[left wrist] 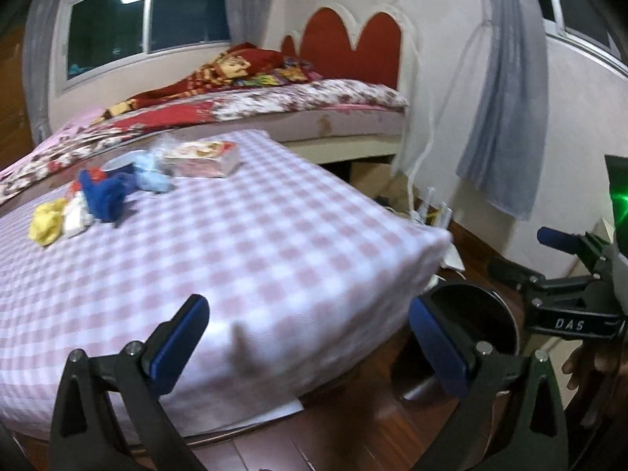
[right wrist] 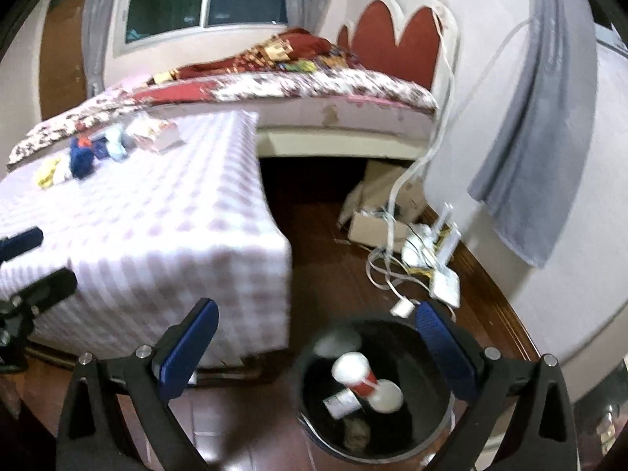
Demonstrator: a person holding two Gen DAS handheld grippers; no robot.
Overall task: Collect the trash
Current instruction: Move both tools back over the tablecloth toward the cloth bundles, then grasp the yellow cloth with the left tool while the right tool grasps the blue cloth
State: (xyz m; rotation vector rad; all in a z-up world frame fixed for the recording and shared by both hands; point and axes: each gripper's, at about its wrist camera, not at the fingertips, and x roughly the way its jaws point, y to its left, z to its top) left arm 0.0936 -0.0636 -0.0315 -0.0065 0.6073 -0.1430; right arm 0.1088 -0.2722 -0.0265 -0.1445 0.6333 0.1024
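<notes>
**Both grippers empty, bin on the floor by the desk corner**

The left gripper [left wrist: 308, 339] hangs over the near edge of the desk [left wrist: 243, 259], which is covered in a pink checked cloth; its fingers [left wrist: 178, 343] are spread wide with nothing between them. The right gripper [right wrist: 318, 351] hovers above the black bin [right wrist: 416, 443] standing on the wooden floor just beside the desk corner, its fingers likewise released and empty. Inside the bin lie a white and red tube [right wrist: 363, 380] and some paper scraps. More trash [left wrist: 102, 196] sits at the far side of the desk: yellow, white and blue wads near a flat box [left wrist: 202, 159]. A bed [left wrist: 274, 98] stands behind.
</notes>
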